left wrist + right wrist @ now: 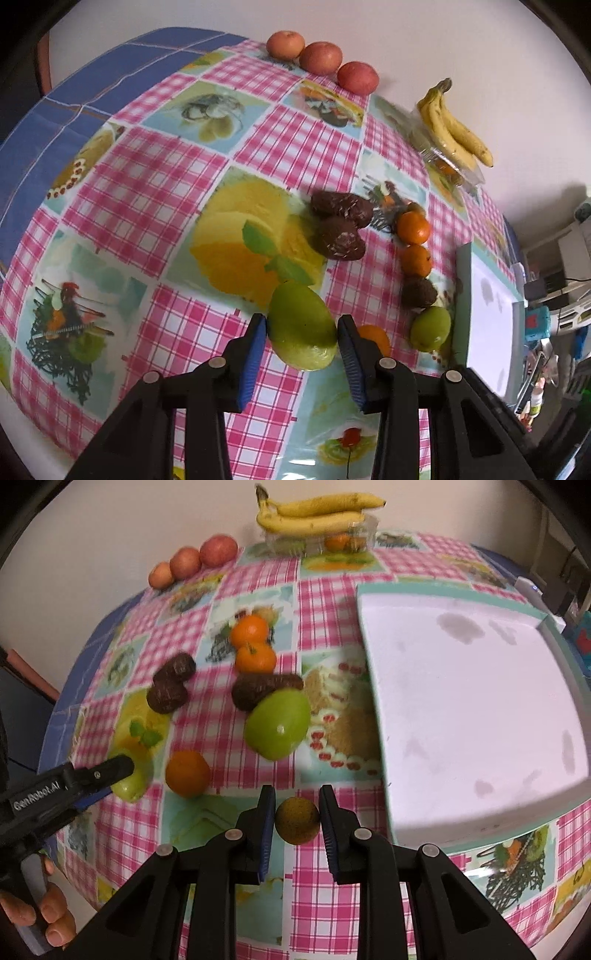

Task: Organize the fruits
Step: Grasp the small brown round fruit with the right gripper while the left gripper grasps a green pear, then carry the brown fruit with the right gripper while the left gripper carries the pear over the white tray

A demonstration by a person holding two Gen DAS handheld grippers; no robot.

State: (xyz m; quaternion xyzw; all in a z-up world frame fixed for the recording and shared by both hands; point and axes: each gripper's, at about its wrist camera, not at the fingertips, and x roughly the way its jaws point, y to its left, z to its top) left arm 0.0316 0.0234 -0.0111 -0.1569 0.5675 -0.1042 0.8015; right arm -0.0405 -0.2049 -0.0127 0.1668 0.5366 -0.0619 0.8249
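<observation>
The right gripper (297, 821) pinches a small brownish-yellow round fruit (297, 820) between its blue pads, the jaws closed against both sides of it, held just off the near edge of the white tray (461, 709). The left gripper (301, 332) brackets a green mango (301, 326), its pads touching or all but touching the fruit's flanks; whether the fruit is lifted or resting on the checked tablecloth (147, 184) I cannot tell. In the right wrist view that same gripper shows at the left with the mango (129, 784) at its tip. To do this step well, I would judge it best to carry the small round fruit over the tray rim with the grip unchanged, set it low before opening, since a ball of that shape is likely to roll on a smooth floor. The mango is broad and slick, so hold across its middle, not its tapered end. Beyond lie a loose orange (187, 773), a second green mango (277, 723) touching a dark brown fruit (258, 692), two more dark ones (170, 688) together, and two mandarins (251, 642). Farthest, by the wall, three reddish apples (192, 561) stand in a row and bananas (314, 513) rest on a clear plastic box (321, 541).
</observation>
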